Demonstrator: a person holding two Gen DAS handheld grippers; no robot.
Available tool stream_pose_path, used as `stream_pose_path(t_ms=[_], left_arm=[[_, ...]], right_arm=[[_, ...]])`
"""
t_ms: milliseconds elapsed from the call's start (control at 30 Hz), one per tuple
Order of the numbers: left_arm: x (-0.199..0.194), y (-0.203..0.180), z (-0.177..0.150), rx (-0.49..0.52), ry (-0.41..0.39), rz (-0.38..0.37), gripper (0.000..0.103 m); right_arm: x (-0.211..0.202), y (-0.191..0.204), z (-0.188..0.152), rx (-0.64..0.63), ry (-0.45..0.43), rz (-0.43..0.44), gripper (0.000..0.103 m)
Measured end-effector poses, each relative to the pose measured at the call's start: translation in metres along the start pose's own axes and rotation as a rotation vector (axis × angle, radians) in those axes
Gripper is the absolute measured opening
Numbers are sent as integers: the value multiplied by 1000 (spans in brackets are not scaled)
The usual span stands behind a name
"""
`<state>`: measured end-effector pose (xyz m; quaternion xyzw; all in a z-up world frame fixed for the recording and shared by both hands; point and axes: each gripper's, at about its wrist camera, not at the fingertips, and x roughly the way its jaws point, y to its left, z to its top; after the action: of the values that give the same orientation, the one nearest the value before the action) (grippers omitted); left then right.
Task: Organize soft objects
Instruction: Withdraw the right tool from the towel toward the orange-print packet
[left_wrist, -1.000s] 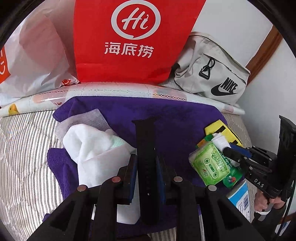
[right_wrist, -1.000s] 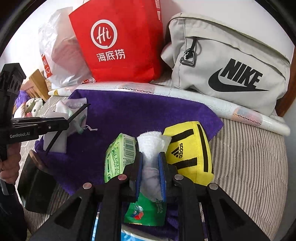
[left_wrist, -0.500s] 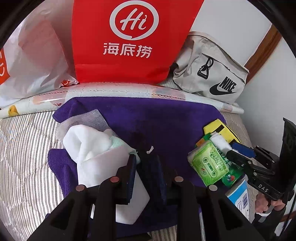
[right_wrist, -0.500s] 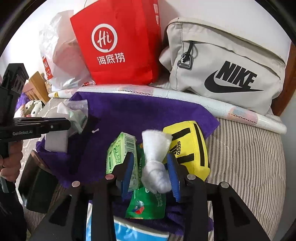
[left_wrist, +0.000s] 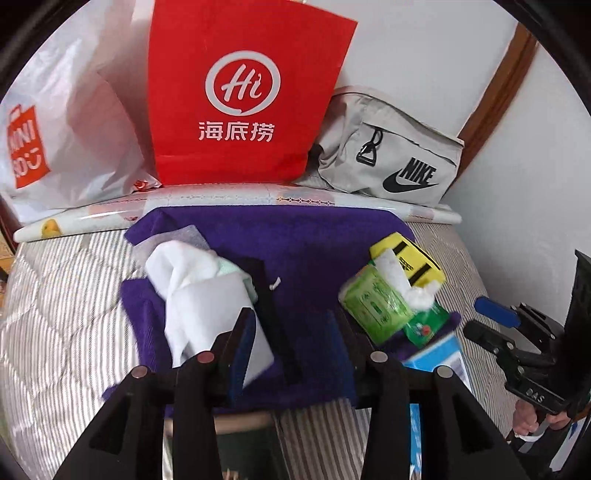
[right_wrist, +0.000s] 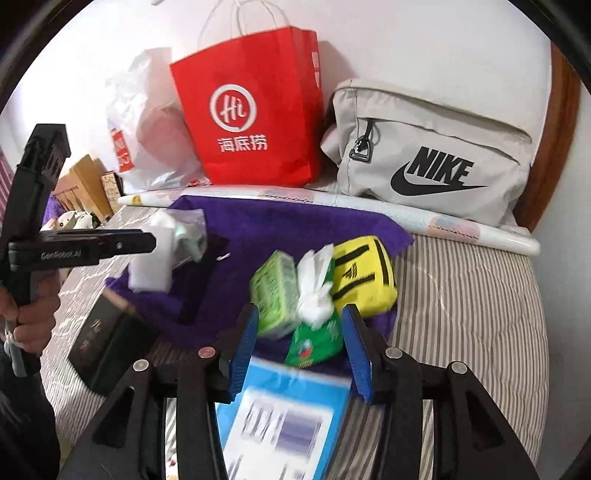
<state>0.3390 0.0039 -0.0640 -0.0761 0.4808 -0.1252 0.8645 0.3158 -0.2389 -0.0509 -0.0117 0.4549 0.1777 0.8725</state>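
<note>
A: Left hand-held gripper (left_wrist: 291, 343) state? Jaws have just been opening; nothing is pinched between them. The black strap (left_wrist: 271, 306) is seen lying flat on the purple towel (left_wrist: 295, 236), just ahead of the fingertips, beside the white cloth (left_wrist: 199, 295).

B: Same for the right hand-held gripper (right_wrist: 299, 343): jaws have just been opening, released, pads clear of everything. The white wad (right_wrist: 314, 291) is left just beyond the tips, wedged between the green tissue pack (right_wrist: 277, 291) and the yellow pouch (right_wrist: 364, 277), all on the towel, on the bed (right_wrist: 469, 295).

A: Handling?

B: Everything is judged light and limp. The wad would be crushed by any grip, so a loose pinch at its bunched lower end is suggested. The strap is floppy and should be taken near the middle, or it will droop and drag. The tissue pack's film is probably slippery; it should be taken across the narrow sides.

A: View differences?

B: In the right wrist view a dark box (right_wrist: 107, 343) is shown off to the left gripper's near side, plus the holding hand (right_wrist: 27, 317). That box is not made out in the left view. A blurred blue box (right_wrist: 280, 417) is shown under the right jaws; only a corner is caught by the left view.
</note>
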Motion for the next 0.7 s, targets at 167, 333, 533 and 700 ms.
stream_pose_path(t_ms=[167, 333, 533, 700], left_arm=[[-26, -4, -28, 1, -12, 6, 41], [-52, -4, -63, 8, -25, 27, 45], [-70, 1, -101, -3, -33, 49, 46], [-76, 8, -123, -16, -42, 63, 46]], right_arm=[[-29, 24, -30, -33, 0, 36, 47], [-55, 55, -66, -94, 11, 85, 47], [-67, 85, -109, -83, 50, 156, 54], [-54, 102, -144, -48, 112, 158, 59]])
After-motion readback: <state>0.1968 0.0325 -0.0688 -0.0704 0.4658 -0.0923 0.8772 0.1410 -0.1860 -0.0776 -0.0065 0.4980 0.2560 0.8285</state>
